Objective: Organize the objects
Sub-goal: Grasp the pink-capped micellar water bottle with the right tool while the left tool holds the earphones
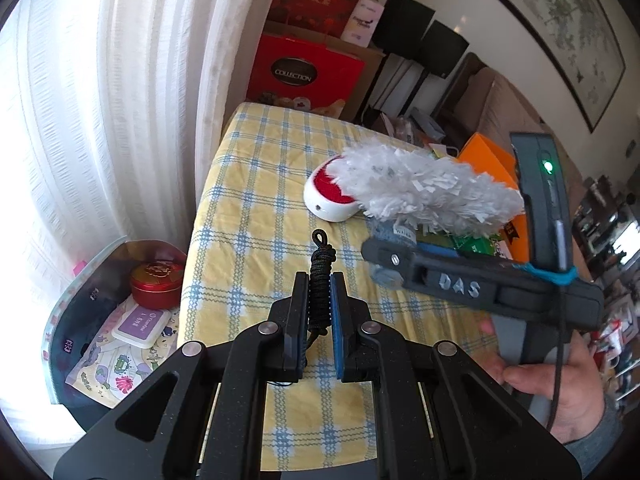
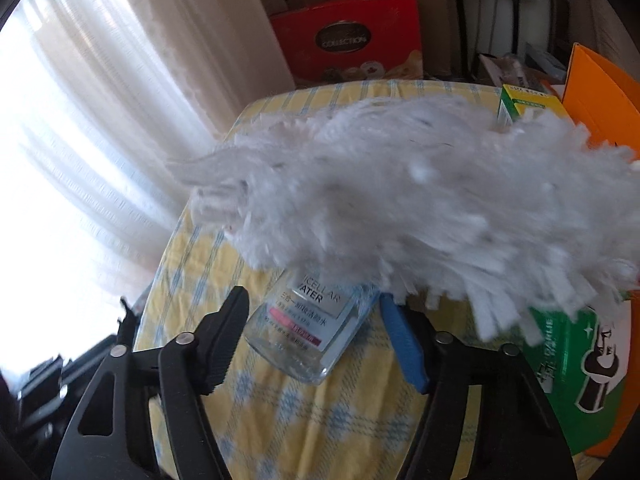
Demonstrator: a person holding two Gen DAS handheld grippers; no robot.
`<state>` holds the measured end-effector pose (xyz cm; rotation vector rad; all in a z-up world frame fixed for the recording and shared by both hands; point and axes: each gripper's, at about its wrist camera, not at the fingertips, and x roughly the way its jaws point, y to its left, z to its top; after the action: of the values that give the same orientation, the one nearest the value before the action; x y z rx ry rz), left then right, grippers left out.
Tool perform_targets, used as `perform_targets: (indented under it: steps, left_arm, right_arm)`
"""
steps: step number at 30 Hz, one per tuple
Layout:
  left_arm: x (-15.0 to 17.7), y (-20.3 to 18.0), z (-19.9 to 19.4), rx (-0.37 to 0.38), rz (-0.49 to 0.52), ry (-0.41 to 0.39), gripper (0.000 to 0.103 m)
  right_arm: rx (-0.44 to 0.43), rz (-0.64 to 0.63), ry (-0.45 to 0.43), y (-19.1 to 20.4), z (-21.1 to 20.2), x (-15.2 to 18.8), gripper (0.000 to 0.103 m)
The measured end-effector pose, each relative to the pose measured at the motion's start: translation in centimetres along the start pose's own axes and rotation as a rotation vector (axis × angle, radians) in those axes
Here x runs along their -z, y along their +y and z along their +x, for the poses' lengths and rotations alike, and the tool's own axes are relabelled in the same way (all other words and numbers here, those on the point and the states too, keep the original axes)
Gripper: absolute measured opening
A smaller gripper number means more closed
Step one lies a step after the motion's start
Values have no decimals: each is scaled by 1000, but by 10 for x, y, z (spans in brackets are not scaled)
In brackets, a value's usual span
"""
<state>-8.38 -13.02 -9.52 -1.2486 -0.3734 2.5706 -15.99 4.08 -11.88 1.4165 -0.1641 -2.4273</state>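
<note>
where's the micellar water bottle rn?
Right wrist view: the bottle lies on the checked tablecloth between the open right gripper's fingers, its top under the white duster.

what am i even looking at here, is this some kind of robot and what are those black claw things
No robot: a person holds a hand-operated gripper in each hand, and each carries a fisheye camera looking forward along its jaws. The left camera shows the left gripper shut on a bundled black cord above a table with a yellow checked cloth. You also see the right gripper's body, marked DAS, in the person's right hand. The right camera shows the right gripper open around a clear micellar water bottle lying on the cloth, under a fluffy white duster. A red-and-white round gadget sits nearby.
</note>
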Motion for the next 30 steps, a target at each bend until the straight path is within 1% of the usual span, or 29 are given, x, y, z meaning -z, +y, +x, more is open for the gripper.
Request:
perform_targets:
  steps: [6,11,14,16,18,20,21,25,28,29,30]
  left_arm:
    - [1,-9,0,12,13,7,9]
    - [3,-17,3,17,23,19,9]
    - [4,-21,2,20,33,20,9]
    - [4,-21,3,20,32,19,9]
    - [4,-22,3,21,28,22,9]
    - [4,-23,3,20,27,23,9]
    - [4,-23,3,19,27,23,9]
    - [4,-21,4,17,24,24,9]
    - [3,-18,2,15,16,22,9]
    - [2,-17,2,14,14,22,9]
    - [2,-16,2,14,12,22,9]
  right_arm:
    - [-18,-71,43,-7,-13,20,55]
    - [-31,-98,64,-14,-22,35,51]
    - [-41,-108,84,-16,-25,41,51]
    - [-28,-109,88,-17,-26,42,52]
    - [-24,-120,71,-14,-26,40,65]
    - [0,-138,53,-10,-23,37,71]
    - [6,-143,48,-8,-20,35,72]
    - [24,-147,32,-1,-6,26,72]
    - [55,-166,19,4,0,22,72]
    - [70,-176,16,6,1,21,69]
    - [87,-185,11,9,-1,23,59]
